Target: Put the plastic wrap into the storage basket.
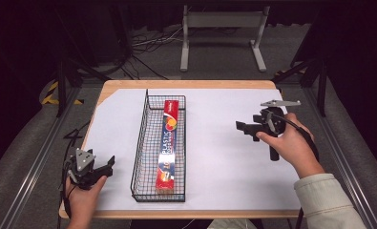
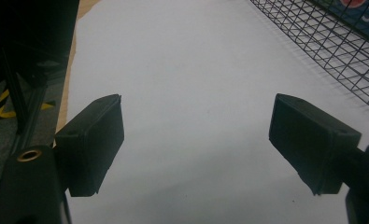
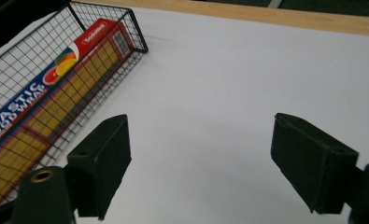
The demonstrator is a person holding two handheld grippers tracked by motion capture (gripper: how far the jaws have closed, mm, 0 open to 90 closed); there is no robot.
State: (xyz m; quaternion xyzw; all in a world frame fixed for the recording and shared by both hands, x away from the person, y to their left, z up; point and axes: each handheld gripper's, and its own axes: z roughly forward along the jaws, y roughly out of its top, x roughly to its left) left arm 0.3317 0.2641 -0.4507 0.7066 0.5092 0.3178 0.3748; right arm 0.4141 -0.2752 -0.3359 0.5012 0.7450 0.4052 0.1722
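Both tools, left (image 1: 110, 162) and right (image 1: 240, 126), spread and empty. Risk: wrap box (image 1: 169, 143) sits tight in basket (image 1: 141, 143); wire walls may block the jaws.

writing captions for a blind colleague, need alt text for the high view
A long red box of plastic food wrap lies lengthwise in a black wire basket on a white-covered table. A person's hands hold a gripper on each side, the left gripper and the right gripper, both with empty jaws pointing toward the basket.
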